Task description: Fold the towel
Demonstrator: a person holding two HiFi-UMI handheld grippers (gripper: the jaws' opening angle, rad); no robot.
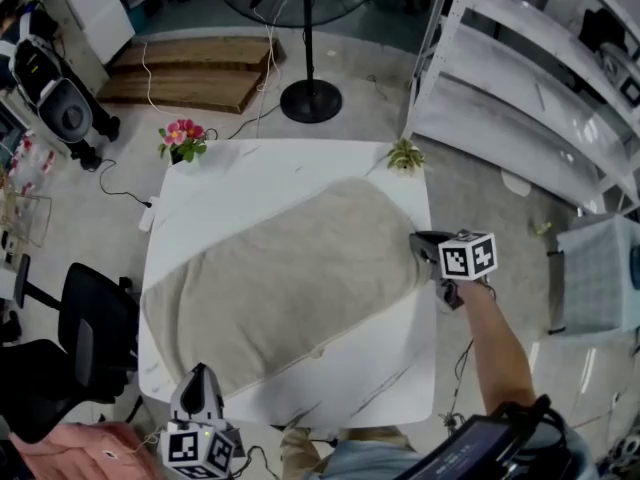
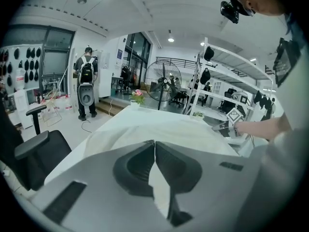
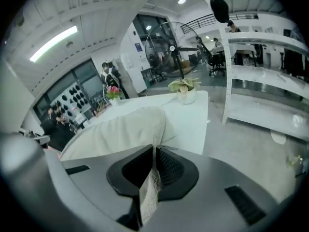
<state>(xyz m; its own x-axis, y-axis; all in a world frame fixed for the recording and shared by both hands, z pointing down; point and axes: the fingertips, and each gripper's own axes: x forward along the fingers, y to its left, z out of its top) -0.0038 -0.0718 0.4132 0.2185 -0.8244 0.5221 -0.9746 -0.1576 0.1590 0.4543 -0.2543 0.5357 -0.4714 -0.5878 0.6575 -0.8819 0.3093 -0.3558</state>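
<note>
One towel point(image 1: 285, 283) stretches near-left to far-right.

The left gripper point(image 2: 154, 143) has its jaws pressed together at the tips. A pale wedge shows in the gap behind them, cloth or tabletop, it cannot be told which. Just ahead of the tips the towel point(image 2: 164, 127) lies spread over a white table point(image 2: 72, 151). At the table's far end stands a pot of pink flowers point(image 2: 137, 96), with a big floor fan point(image 2: 163, 83) beyond it. To the gripper's left are a black office chair point(image 2: 36, 151) and, farther off, a person with a backpack point(image 2: 87, 88). Ahead to the right, the right gripper point(image 2: 221, 126) sits at the towel's edge, with white shelving point(image 2: 227, 88) behind it.
</note>
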